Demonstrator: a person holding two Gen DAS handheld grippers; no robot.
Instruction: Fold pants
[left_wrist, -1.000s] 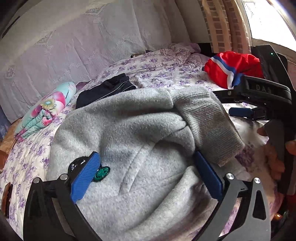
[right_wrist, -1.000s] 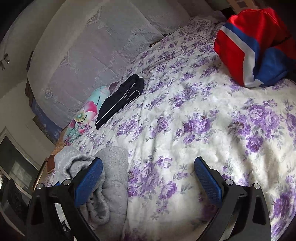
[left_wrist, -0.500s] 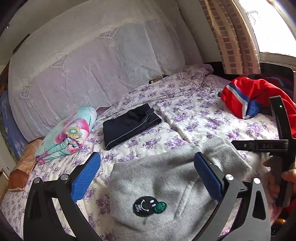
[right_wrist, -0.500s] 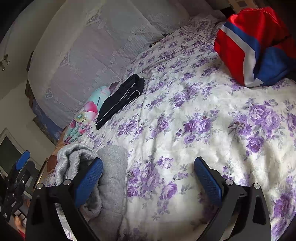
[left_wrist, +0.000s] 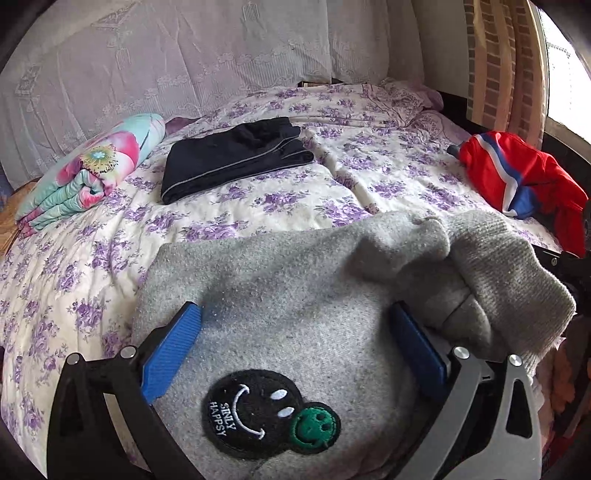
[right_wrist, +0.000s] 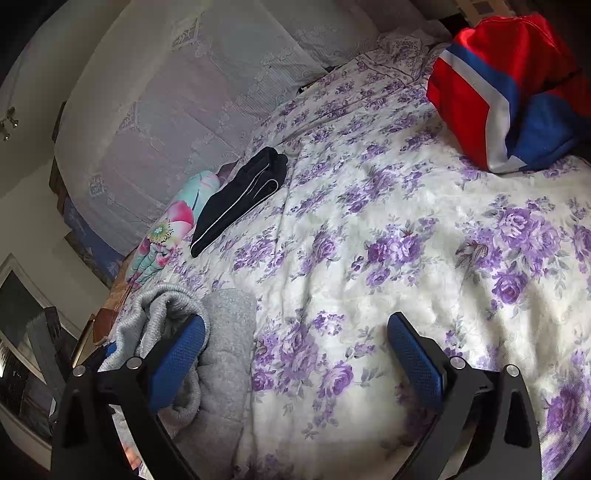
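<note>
Grey fleece pants (left_wrist: 295, 295): bunched, smiley patch (left_wrist: 269, 413) facing up, ribbed cuff (left_wrist: 509, 273) folded over; lying on bed between the left gripper's spread fingers.

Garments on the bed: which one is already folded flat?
The black pants with thin piping, beside the floral bundle. The grey pants and red garment lie bunched.

Bed (left_wrist: 295, 192) in purple-floral sheet – lace-draped headboard (left_wrist: 184, 55) behind – daylit window (left_wrist: 565, 74), striped curtain (left_wrist: 498, 62).

grey pants (left_wrist: 295, 288) | black-green smiley patch (left_wrist: 269, 413) | purple-floral white bedspread (right_wrist: 406, 229) | red-white-blue garment (right_wrist: 491, 85)
</note>
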